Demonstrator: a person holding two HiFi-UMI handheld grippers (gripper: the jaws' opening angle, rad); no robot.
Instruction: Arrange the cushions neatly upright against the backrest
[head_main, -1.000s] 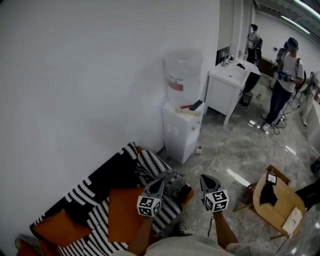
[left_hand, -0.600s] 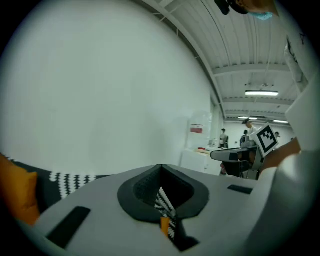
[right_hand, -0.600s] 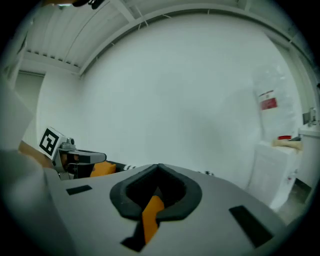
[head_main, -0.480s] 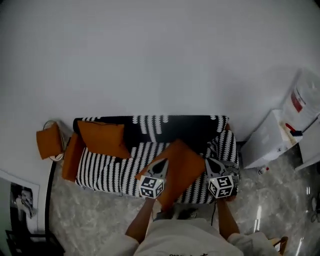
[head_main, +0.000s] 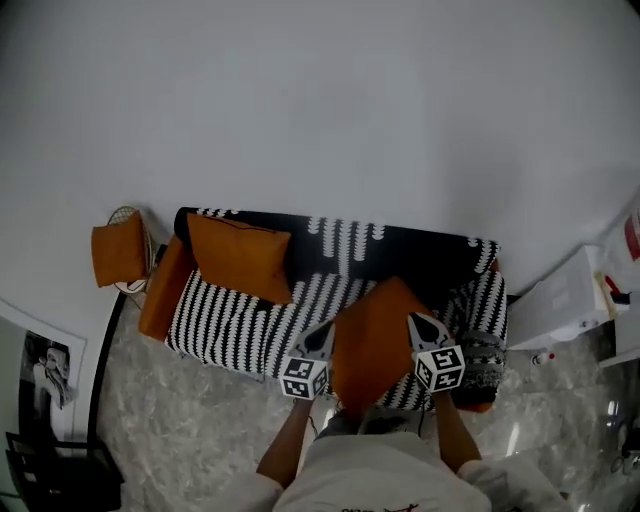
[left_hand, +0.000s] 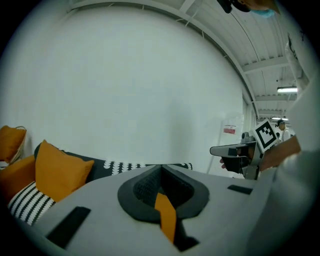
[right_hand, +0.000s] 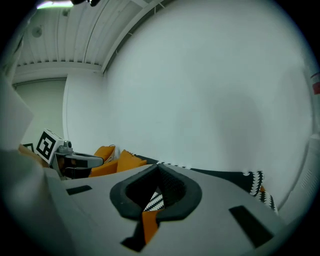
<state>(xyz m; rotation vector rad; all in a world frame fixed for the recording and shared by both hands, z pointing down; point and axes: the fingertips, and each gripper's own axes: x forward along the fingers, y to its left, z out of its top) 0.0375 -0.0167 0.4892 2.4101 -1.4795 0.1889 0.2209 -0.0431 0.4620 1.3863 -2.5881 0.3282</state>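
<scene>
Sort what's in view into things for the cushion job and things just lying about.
Job: orange cushion lying flat; orange cushion propped upright; striped sofa.
Lying about: water dispenser; framed picture; grey bundle at the sofa's right end.

A black-and-white striped sofa (head_main: 225, 325) stands against a white wall. At its left end the leaning cushion (head_main: 238, 256) rests on the backrest. Right of its middle lies the flat cushion (head_main: 372, 338), flanked at the sofa's front by the closed left gripper (head_main: 325, 332) and right gripper (head_main: 416, 322).
</scene>
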